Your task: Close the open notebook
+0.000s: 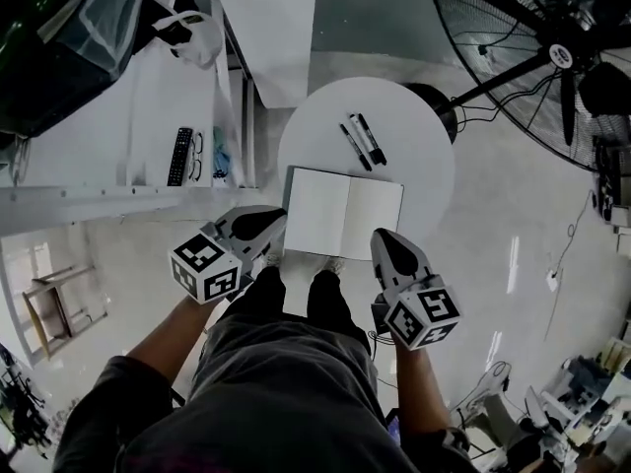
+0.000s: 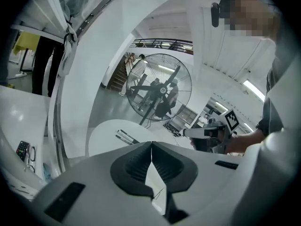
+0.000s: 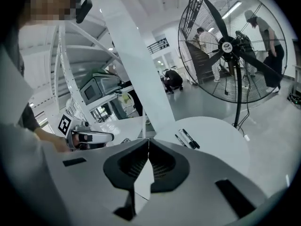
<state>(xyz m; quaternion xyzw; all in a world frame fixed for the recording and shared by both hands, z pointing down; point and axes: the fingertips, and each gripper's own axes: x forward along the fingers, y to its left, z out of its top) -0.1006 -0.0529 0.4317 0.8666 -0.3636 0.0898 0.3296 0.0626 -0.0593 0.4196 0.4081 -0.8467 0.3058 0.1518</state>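
An open notebook with blank white pages lies flat at the near edge of a round white table. My left gripper hovers just off the notebook's left near corner, jaws shut and empty. My right gripper hangs at the notebook's right near corner, also shut with nothing in it. In the left gripper view the jaws meet tip to tip; the right gripper view shows its jaws meeting the same way. Neither touches the notebook.
Two black pens lie on the table beyond the notebook. A large floor fan stands at the far right. A white shelf on the left carries a remote and glasses. The person's legs are below the table's near edge.
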